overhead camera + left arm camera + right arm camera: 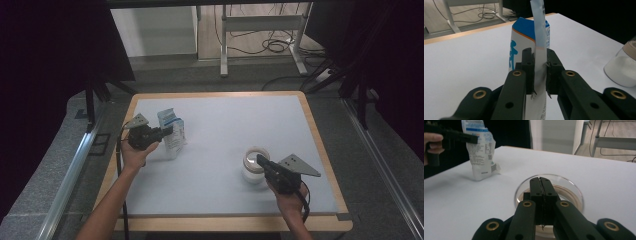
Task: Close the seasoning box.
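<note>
A pale grey-white table top with a light wooden rim (306,107) carries everything here, and it stands on grey carpet with a white metal desk frame (260,25) and loose black cables beyond its far edge.

The largest thing on it is a white and blue paper bag with printed blue lettering (173,131), standing upright near the left edge of the table, about midway between the near and far edges. Its top is folded into a flat strip that rises above the body of the bag (539,35).

Next in size is a clear round glass jar with white powder in its lower part (255,167), standing towards the near right corner of the table, well apart from the bag. Its mouth is open (549,192), with a brownish ring around the neck.

The left gripper (167,131), black with a grey three-cornered plate on top, is held level at the left edge by the person's left hand (135,155). In the left gripper view its jaws are narrow and pinch the flat folded strip of the bag between their pads (530,63), so the bag is held at its upper part while its base rests on the table.

The right gripper (260,160), held by the right hand (290,197) near the near right corner, points at the jar. In the right gripper view its jaws are pressed fully together with nothing between them, and their tip (541,182) hangs just over the open mouth of the jar, by its near rim; whether it touches the glass I cannot tell.
</note>
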Tool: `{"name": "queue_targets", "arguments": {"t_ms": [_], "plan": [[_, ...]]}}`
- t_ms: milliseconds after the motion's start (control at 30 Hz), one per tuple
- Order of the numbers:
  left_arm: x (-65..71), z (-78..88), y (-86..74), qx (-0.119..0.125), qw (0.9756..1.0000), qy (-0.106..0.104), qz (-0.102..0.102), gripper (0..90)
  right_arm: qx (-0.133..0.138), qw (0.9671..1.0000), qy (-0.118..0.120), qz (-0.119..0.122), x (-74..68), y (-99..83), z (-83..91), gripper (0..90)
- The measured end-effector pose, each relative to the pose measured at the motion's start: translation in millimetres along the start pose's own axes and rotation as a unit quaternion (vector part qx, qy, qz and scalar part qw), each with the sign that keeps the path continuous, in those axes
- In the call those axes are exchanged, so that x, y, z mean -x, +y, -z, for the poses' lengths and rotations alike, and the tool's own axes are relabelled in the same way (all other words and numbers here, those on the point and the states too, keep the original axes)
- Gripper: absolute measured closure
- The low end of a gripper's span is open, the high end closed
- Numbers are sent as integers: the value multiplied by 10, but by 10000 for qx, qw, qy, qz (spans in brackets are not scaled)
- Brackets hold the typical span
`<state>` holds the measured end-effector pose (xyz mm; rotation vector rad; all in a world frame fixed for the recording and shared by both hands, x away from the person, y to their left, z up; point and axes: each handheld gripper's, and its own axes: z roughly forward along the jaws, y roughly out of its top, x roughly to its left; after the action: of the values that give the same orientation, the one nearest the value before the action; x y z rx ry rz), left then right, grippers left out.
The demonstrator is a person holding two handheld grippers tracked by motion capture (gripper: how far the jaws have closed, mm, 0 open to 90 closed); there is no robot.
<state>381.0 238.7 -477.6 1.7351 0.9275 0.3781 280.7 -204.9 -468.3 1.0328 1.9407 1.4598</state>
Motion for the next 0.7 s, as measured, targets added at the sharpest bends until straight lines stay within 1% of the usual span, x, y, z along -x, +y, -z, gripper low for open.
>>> {"name": "queue_targets", "arguments": {"t_ms": [67, 233, 333, 433, 467, 533, 600, 667, 700], "plan": [[10, 0, 3, -17, 10000, 11, -22, 811, -76, 9999, 14, 116, -29, 28, -26, 900], [7, 3, 2, -16, 10000, 28, -15, 812, -131, 9999, 46, 100, -12, 36, -6, 900], [9, 1, 3, -14, 10000, 35, -21, 812, -25, 10000, 5, 33, 30, 34, 39, 899], [19, -2, 5, -19, 10000, 39, -34, 813, 81, 9999, -78, -67, 122, 43, 95, 885], [20, -2, 4, -21, 10000, 34, -35, 813, 107, 9998, -127, -132, 187, 43, 119, 864], [19, -2, 3, -19, 10000, 26, -31, 814, 127, 9996, -174, -165, 260, 37, 139, 824], [20, -1, 2, -18, 10000, 27, -27, 814, 181, 9992, -273, -249, 359, 20, 175, 733], [22, -1, 3, -22, 10000, 30, -31, 813, 194, 9987, -360, -297, 455, -2, 208, 662], [25, 1, 4, -26, 10000, 34, -36, 813, 195, 9983, -445, -311, 501, -18, 223, 616]]}}
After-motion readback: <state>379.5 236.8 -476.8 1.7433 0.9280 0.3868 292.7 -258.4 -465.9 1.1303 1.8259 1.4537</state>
